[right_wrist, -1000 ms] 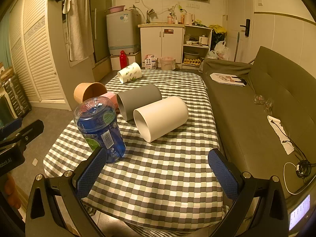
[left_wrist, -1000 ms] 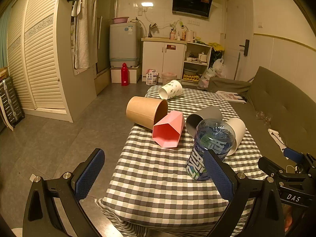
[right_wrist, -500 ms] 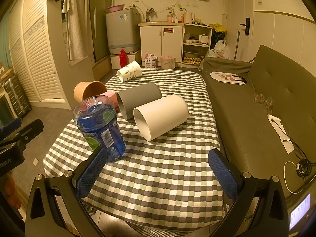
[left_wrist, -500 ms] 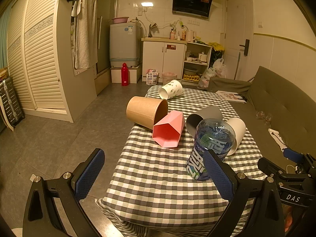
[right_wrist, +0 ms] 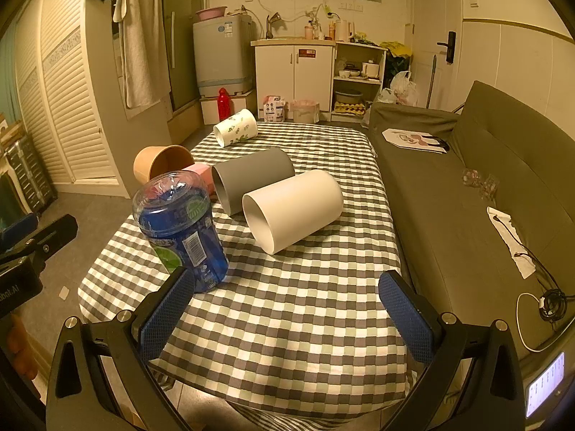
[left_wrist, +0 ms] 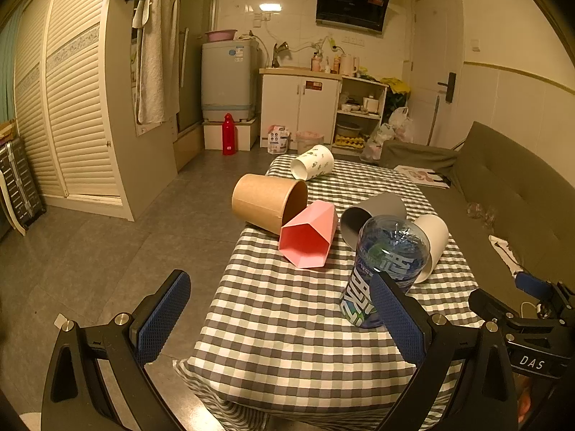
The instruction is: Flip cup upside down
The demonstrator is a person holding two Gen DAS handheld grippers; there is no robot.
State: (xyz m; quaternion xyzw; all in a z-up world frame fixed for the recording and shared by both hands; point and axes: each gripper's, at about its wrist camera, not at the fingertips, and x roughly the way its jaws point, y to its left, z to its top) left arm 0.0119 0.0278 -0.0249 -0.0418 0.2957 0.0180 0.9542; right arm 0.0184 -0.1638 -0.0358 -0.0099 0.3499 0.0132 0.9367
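Several cups lie on their sides on the checkered table (left_wrist: 287, 323): a brown paper cup (left_wrist: 267, 203), a pink faceted cup (left_wrist: 309, 239), a grey cup (right_wrist: 251, 177), a white cup (right_wrist: 293, 210) and a flowered cup (right_wrist: 235, 132) at the far end. A clear blue-labelled plastic cup (right_wrist: 183, 230) stands upside down near the front; it also shows in the left wrist view (left_wrist: 386, 269). My left gripper (left_wrist: 280, 319) is open and empty at the table's near left corner. My right gripper (right_wrist: 285, 309) is open and empty above the near edge.
A grey sofa (right_wrist: 467, 197) runs along the table's right side with a cable and papers on it. Louvred wardrobe doors (left_wrist: 72, 107) stand on the left. A washing machine (left_wrist: 228, 79) and white cabinets (left_wrist: 298, 107) stand at the back.
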